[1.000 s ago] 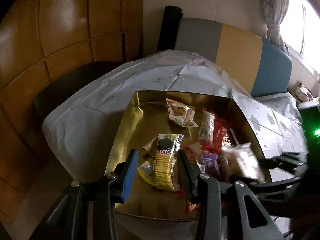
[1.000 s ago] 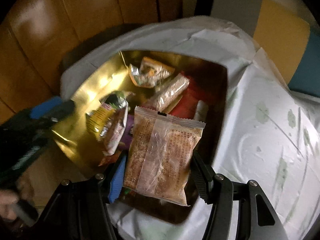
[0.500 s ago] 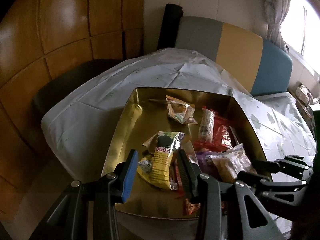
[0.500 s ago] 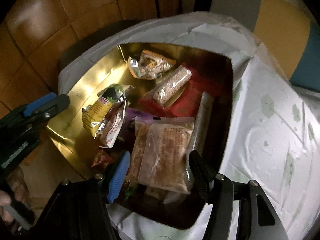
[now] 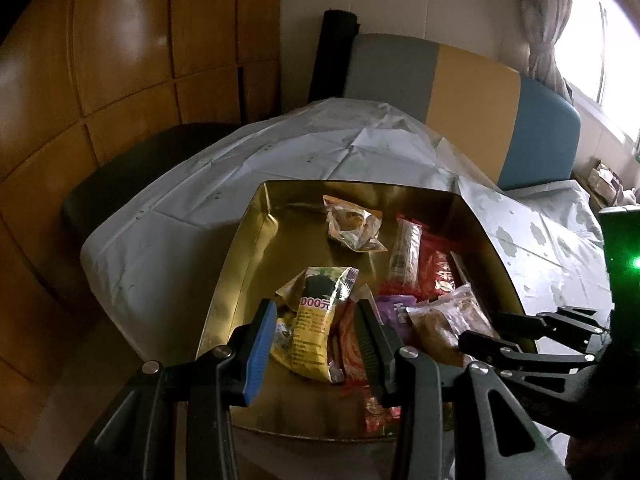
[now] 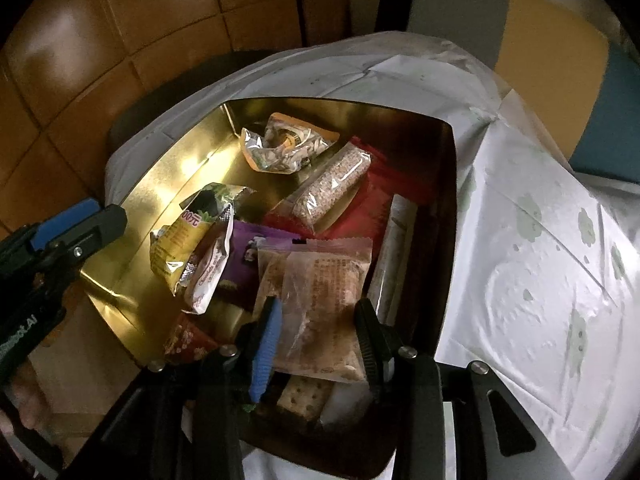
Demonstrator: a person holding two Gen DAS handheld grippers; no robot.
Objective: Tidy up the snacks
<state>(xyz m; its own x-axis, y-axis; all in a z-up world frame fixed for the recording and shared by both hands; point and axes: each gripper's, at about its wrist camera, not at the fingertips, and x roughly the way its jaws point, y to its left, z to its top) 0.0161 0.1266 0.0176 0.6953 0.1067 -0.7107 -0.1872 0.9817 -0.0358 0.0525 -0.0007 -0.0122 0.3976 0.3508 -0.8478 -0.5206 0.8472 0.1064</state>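
Observation:
A gold tin box (image 5: pixel 240 248) (image 6: pixel 168 168) on the white-covered table holds several snack packs. A clear pack of brown cake (image 6: pixel 316 292) (image 5: pixel 444 320) lies on the pile at the box's near right. My right gripper (image 6: pixel 316 304) (image 5: pixel 480 326) hovers just over its near end. Its jaws are closing, the pack showing between them, and the pads are not pressing on it. My left gripper (image 5: pixel 314 308) (image 6: pixel 80 220) stands open and empty above the box's near left. A yellow pack (image 5: pixel 316 320) (image 6: pixel 180 240) lies below it.
Also in the box are a clear pouch (image 6: pixel 284 148), a sesame bar (image 6: pixel 332 184), red packs (image 5: pixel 440 272), a purple pack (image 6: pixel 244 256) and a cracker (image 6: pixel 304 396). The white cloth (image 6: pixel 540 260) spreads to the right. Wooden panels (image 5: pixel 120 80) stand left, a padded seat back (image 5: pixel 472 100) behind.
The right gripper let go of the brown pack, which dropped onto the pile in the box. Its jaws have since narrowed. The left gripper has stayed where it was.

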